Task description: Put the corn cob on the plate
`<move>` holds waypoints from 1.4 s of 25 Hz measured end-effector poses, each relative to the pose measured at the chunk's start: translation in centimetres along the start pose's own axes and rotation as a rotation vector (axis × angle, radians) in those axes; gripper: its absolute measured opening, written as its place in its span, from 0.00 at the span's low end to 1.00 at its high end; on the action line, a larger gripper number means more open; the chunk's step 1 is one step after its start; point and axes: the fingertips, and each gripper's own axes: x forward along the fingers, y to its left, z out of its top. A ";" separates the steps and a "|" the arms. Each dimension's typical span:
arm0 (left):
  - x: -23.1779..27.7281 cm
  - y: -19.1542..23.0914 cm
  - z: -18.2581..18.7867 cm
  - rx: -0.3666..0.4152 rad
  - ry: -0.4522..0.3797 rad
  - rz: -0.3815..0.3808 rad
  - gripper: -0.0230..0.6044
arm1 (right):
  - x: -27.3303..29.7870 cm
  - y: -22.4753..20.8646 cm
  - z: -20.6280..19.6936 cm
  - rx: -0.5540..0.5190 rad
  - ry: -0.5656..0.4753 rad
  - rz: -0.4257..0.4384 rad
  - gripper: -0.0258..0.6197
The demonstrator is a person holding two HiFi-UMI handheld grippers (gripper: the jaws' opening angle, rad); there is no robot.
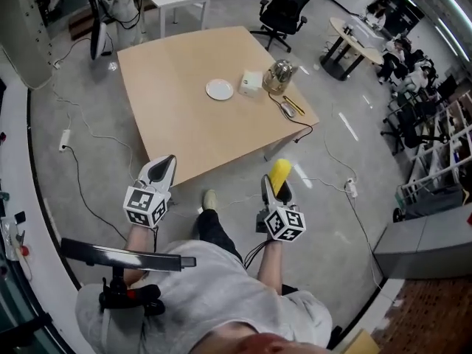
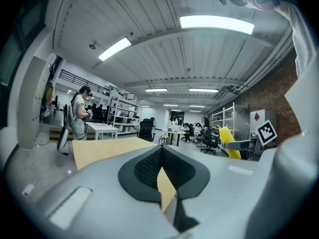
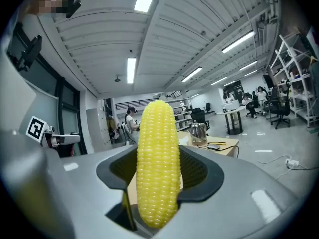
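The corn cob (image 3: 158,163) is bright yellow, with even rows of kernels and a rounded tip; it stands upright between the dark pads (image 3: 199,171) of the right gripper (image 1: 273,189), which clamp its lower half; it is held short of the table (image 1: 177,124), well apart from the white plate (image 1: 219,89); the left gripper (image 1: 160,171) has its jaws pressed together on nothing.
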 end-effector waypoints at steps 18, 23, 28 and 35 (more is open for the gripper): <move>10.4 9.6 -2.6 -0.073 0.118 0.211 0.07 | 23.2 -1.4 -0.5 -0.013 0.144 0.213 0.43; 13.2 12.1 -3.5 -0.104 0.161 0.251 0.07 | 28.7 -2.2 -1.7 -0.007 0.206 0.236 0.43; 16.3 13.9 -4.5 -0.134 0.191 0.261 0.07 | 33.8 -2.0 -3.0 -0.009 0.262 0.269 0.43; 19.7 15.9 -5.7 -0.169 0.233 0.289 0.07 | 40.1 -2.4 -4.7 -0.036 0.330 0.303 0.43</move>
